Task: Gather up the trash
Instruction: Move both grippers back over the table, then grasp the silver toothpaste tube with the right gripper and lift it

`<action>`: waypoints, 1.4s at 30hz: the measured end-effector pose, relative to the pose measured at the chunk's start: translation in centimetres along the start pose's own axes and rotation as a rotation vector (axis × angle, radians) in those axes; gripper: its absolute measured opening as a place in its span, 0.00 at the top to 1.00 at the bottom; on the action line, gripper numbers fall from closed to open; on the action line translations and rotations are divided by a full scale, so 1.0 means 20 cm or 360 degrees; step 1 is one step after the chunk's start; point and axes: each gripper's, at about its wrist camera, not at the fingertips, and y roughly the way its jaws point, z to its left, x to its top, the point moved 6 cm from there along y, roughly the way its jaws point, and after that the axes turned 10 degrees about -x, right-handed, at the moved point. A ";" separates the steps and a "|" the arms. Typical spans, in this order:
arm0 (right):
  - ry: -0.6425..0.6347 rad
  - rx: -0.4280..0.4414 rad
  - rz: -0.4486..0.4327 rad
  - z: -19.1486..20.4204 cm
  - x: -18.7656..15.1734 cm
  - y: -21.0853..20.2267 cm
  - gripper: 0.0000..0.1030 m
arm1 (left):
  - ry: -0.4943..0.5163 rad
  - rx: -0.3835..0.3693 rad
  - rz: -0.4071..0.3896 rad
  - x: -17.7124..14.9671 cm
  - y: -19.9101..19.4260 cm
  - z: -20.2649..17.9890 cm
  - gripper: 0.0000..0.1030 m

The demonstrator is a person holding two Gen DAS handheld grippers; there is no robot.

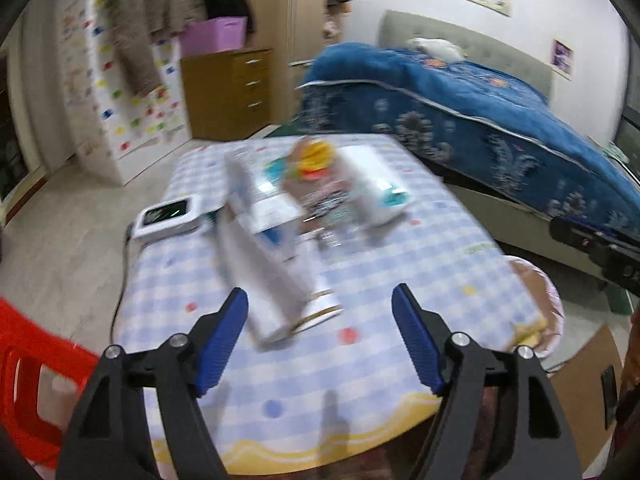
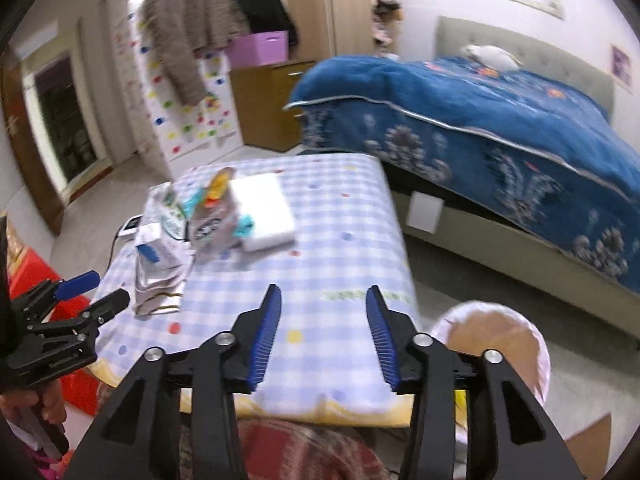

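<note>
A pile of trash lies on the checked tablecloth. It holds a flattened white carton, a blue-and-white carton, a colourful snack wrapper and a white box. My left gripper is open above the table's near left part, and the flat carton's end shows just beyond its left finger. My right gripper is open over the near edge with nothing between its fingers.
A round bin lined with a brownish bag stands off the table's right near corner. A white device with a screen and its cable sit at the left edge. A red stool is at left, a blue-covered bed at right.
</note>
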 end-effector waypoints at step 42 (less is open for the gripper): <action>-0.0389 0.0294 0.0055 1.05 0.44 0.40 0.78 | -0.0253 0.0245 0.0029 -0.01 -0.04 0.69 0.29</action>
